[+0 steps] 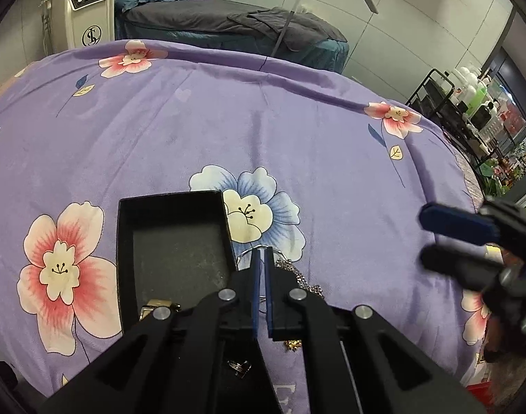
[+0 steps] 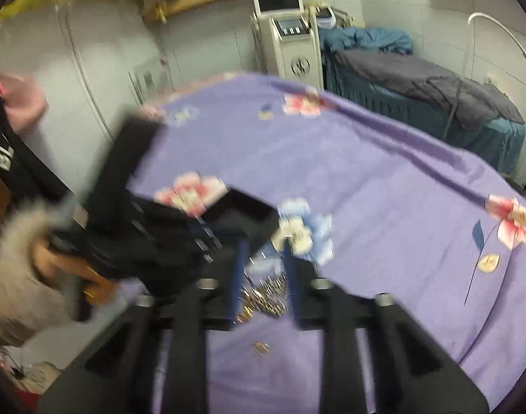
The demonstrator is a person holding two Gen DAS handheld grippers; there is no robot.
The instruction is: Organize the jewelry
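Observation:
A black open box [image 1: 173, 241] lies on the purple flowered cloth [image 1: 228, 120], with a gold piece [image 1: 156, 307] in its near corner. My left gripper [image 1: 262, 252] is shut just right of the box, its tips pinching a thin silver hoop [image 1: 244, 255]. A silver chain [image 1: 297, 277] lies heaped beside it, with a gold flower charm [image 1: 292, 343] and a ring [image 1: 239, 367] nearer. My right gripper [image 2: 264, 252] is open above the chain pile [image 2: 263, 293], nothing between its pads. It also shows at the right in the left wrist view [image 1: 423, 238]. The box [image 2: 242, 214] is blurred.
A small gold piece [image 2: 261, 347] lies on the cloth [image 2: 366, 189] near me. A person's hand with a fur cuff [image 2: 25, 241] holds the left gripper [image 2: 201, 238]. Behind stand a treatment bed [image 1: 235, 24], a white machine [image 1: 80, 10] and a bottle cart [image 1: 469, 103].

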